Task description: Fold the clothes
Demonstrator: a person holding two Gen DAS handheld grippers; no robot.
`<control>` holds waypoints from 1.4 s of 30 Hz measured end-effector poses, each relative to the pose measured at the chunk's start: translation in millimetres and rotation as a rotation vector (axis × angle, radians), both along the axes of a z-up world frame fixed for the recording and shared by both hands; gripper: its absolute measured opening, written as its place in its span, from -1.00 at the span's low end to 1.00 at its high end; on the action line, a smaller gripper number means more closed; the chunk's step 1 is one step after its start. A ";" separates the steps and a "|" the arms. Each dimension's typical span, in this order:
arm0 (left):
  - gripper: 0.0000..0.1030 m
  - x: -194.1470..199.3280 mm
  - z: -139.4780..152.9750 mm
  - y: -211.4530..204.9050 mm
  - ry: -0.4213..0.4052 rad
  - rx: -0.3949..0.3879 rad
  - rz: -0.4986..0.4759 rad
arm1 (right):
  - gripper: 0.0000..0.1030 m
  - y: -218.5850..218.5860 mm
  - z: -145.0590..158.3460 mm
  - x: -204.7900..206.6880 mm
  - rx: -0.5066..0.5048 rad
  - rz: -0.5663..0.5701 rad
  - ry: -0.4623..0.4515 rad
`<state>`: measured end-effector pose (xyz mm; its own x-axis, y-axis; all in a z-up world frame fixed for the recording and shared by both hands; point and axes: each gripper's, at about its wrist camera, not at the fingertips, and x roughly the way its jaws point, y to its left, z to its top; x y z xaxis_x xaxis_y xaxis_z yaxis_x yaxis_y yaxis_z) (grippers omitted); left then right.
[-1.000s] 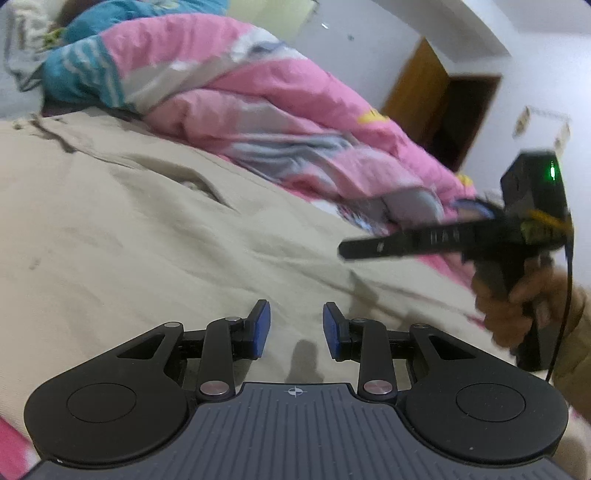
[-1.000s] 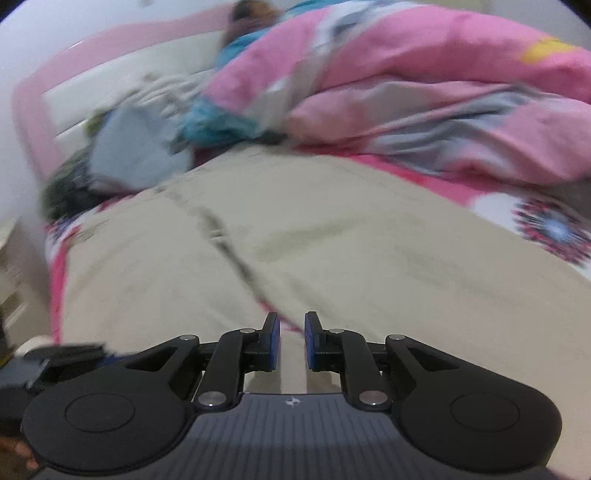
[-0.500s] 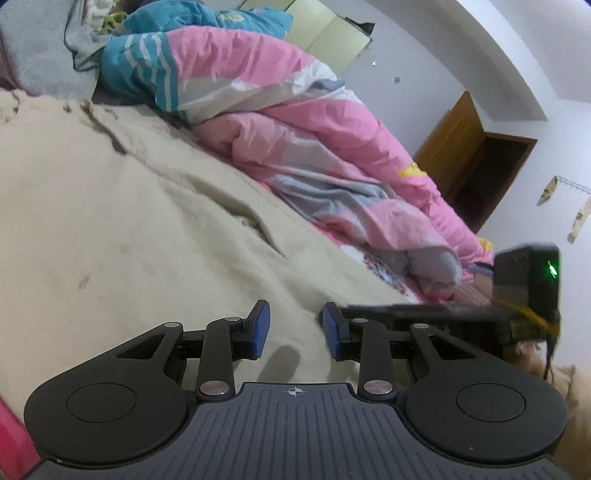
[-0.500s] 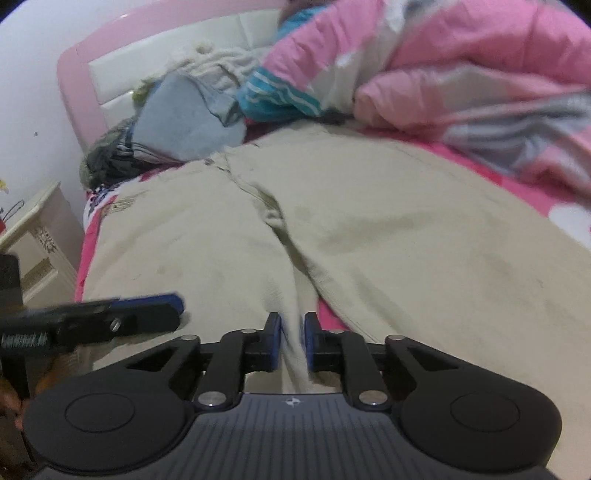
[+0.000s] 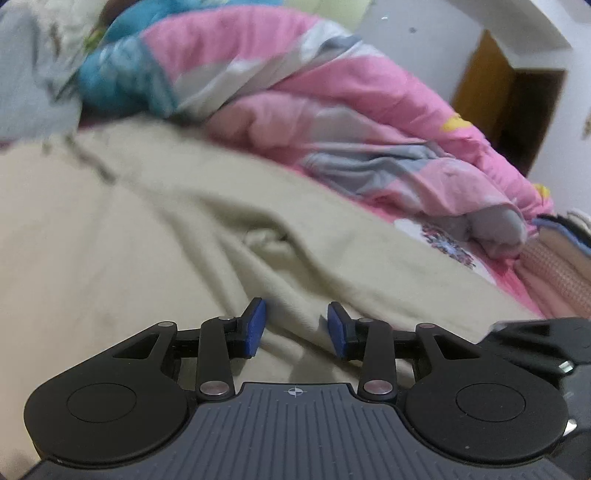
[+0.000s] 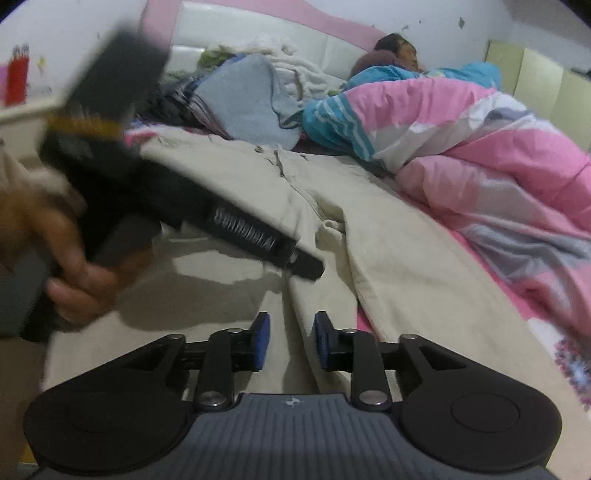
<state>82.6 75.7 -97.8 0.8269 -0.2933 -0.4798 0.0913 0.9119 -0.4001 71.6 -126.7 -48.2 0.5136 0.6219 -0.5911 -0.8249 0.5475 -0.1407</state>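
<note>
Both jaws had just been opening: the left gripper (image 5: 296,326) and the right gripper (image 6: 291,341) stood parted above the beige trousers (image 6: 399,258), gripping nothing. The trousers lay spread on the bed beside a pink quilt (image 6: 498,166). Reaching for the leg ends seemed the step; next, each needed a hem. A pink headboard (image 6: 288,14) stood behind.
</note>
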 end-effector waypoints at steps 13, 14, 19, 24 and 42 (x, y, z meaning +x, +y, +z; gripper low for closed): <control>-0.29 -1.0 -2.0 1.4 -0.007 0.006 -0.005 | -0.54 -65.7 -7.2 120.4 0.262 -0.335 0.670; -0.30 -1.0 -2.0 1.2 -0.008 0.007 -0.005 | -0.55 -62.2 -7.7 118.7 0.251 -0.338 0.656; -0.29 -1.5 -1.8 -1.1 -0.014 0.021 -0.004 | -0.55 -26.6 12.2 88.7 0.106 -0.253 0.327; -0.29 -1.2 -2.1 0.1 -0.015 0.016 -0.003 | -0.56 13.6 9.7 73.4 -0.065 -0.149 0.213; -0.29 -2.5 -2.4 5.1 -0.005 -0.022 0.003 | -0.98 14.4 5.7 105.5 0.033 -0.241 0.453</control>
